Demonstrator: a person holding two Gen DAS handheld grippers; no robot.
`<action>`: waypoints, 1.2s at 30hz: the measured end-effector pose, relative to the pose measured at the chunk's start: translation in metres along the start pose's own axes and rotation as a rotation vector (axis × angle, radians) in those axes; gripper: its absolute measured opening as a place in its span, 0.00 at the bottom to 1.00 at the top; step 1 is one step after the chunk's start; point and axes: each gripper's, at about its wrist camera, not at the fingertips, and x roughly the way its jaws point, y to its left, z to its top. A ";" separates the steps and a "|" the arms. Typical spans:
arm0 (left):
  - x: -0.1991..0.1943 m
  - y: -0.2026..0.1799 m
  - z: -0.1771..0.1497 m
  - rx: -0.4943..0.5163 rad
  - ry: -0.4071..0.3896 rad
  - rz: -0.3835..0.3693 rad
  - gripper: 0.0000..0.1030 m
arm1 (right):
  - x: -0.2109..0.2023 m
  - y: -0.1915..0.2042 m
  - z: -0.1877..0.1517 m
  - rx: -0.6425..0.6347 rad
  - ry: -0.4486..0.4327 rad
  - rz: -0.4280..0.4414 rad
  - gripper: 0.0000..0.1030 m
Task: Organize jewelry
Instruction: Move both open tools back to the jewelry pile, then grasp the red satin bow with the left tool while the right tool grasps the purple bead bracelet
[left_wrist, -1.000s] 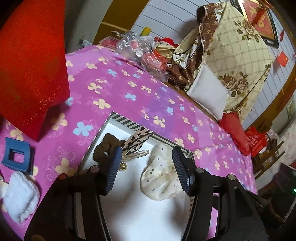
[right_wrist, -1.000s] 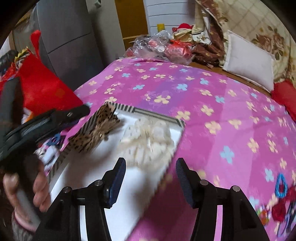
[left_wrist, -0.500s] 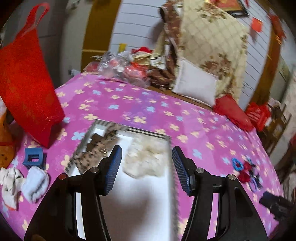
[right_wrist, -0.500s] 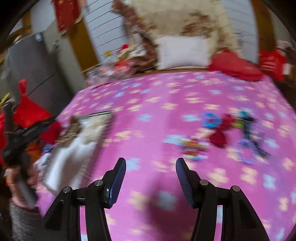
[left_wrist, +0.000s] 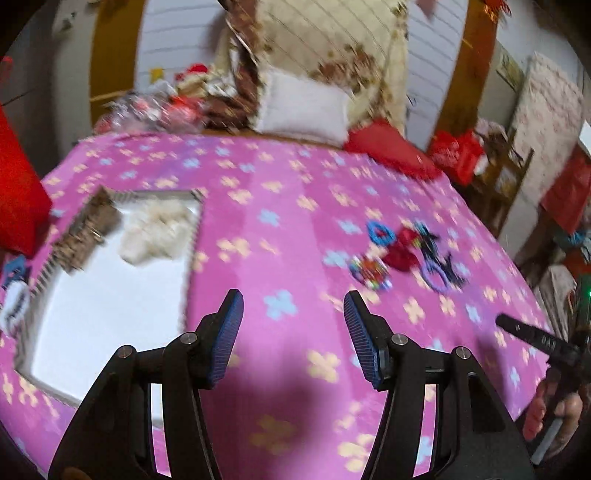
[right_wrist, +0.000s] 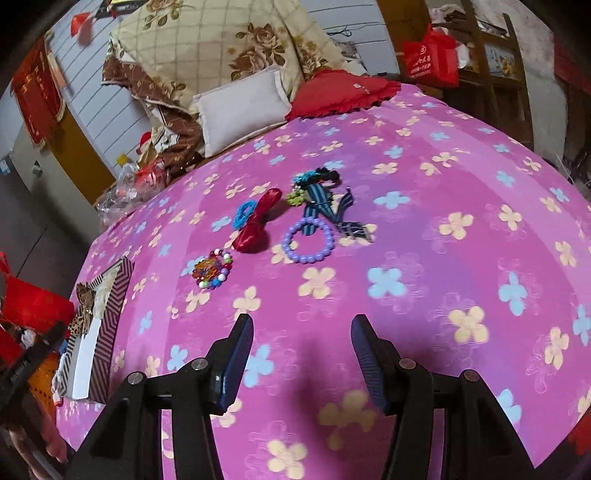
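A pile of jewelry lies on the pink flowered cloth: a purple bead bracelet (right_wrist: 308, 240), a multicoloured bead bracelet (right_wrist: 212, 268), a red ribbon bow (right_wrist: 255, 225), a blue scrunchie (right_wrist: 244, 213) and a striped blue bow (right_wrist: 325, 206). The same pile (left_wrist: 399, 254) shows blurred in the left wrist view. A striped-rim box (left_wrist: 44, 266) holds a cream scrunchie (left_wrist: 159, 232) and a leopard bow (left_wrist: 88, 229); that box (right_wrist: 110, 310) sits far left in the right wrist view. My left gripper (left_wrist: 293, 334) and right gripper (right_wrist: 302, 360) both hang open and empty above the cloth.
A red bag (left_wrist: 18, 184) stands left of the box. A white pillow (right_wrist: 240, 107), a red cushion (right_wrist: 340, 92) and a floral quilt (right_wrist: 221, 40) lie at the far edge of the bed. A hand holding the other gripper (left_wrist: 554, 398) shows at the right.
Both grippers have swung away from the box to the right, rolling as they went. The jewelry pile has come into view ahead of the right gripper. Neither jaw opening changed.
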 end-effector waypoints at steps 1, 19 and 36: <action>0.003 -0.006 -0.002 0.007 0.014 -0.004 0.55 | -0.001 -0.007 -0.001 0.013 -0.004 0.009 0.52; 0.119 -0.107 0.035 0.159 0.183 -0.036 0.55 | 0.052 -0.057 0.007 -0.031 0.052 -0.026 0.52; 0.259 -0.189 0.053 0.281 0.324 -0.043 0.20 | 0.072 -0.053 0.015 -0.066 0.067 0.009 0.52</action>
